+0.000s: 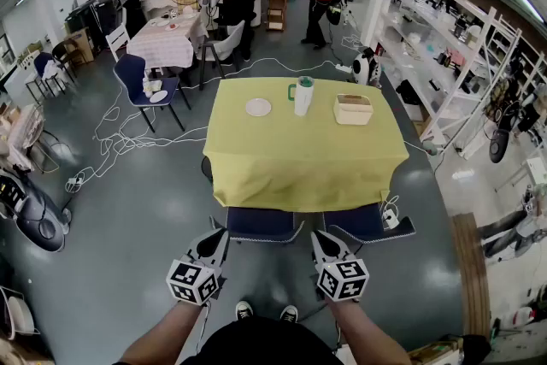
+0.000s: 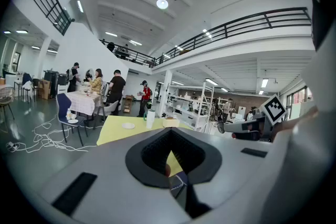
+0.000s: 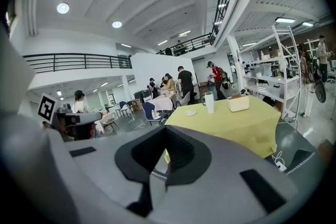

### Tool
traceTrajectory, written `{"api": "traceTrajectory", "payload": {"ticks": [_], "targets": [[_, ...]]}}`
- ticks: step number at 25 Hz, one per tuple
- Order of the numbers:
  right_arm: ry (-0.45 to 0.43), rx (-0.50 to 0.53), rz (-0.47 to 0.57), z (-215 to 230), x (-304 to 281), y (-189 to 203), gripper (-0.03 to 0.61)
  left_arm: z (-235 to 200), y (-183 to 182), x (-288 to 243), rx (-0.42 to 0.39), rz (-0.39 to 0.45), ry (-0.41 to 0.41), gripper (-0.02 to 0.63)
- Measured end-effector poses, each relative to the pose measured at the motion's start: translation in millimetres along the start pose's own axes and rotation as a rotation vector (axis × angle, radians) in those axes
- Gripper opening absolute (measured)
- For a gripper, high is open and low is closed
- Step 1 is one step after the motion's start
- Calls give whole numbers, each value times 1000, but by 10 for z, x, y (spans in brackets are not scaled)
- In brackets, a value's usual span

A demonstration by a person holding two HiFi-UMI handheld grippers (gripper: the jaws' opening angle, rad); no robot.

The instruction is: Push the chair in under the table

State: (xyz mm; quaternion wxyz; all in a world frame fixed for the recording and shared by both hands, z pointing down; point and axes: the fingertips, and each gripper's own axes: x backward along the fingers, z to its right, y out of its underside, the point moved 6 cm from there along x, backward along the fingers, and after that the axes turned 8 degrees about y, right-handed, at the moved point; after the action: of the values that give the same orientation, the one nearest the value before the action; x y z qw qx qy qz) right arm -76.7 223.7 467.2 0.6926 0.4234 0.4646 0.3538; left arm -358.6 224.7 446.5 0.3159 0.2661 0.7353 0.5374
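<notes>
1. The left gripper and right gripper both have their jaws pressed together, holding nothing.
2. Just ahead, a blue chair juts from the near edge of the table, with a second chair beside it. It is probably light and stiff and should slide easily; push on its back.
3. No writing is readable.

No word, number, brand or sign can be read. The left gripper and the right gripper, both on the near side of the bench, bear only black-and-white square marker patterns.
</notes>
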Motion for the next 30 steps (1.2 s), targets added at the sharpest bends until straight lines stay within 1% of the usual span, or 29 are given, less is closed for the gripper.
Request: {"api": "traceTrajectory", "payload": {"ticks": [5,15,21,30], "targets": [[1,-7,-11,18,-34,6,12,-19,-28,-18,-1,1,-2,8],[-1,-59,-48,11,-94,91,12,-62,2,-22,12,-11,-7,8],[2,-71,-73,-21,-143,183,12,-144,81,4,20,-22,-18,8],[20,-89,-107,-5,-247,348,14,-280,270,4,63,-56,-22,9]]}}
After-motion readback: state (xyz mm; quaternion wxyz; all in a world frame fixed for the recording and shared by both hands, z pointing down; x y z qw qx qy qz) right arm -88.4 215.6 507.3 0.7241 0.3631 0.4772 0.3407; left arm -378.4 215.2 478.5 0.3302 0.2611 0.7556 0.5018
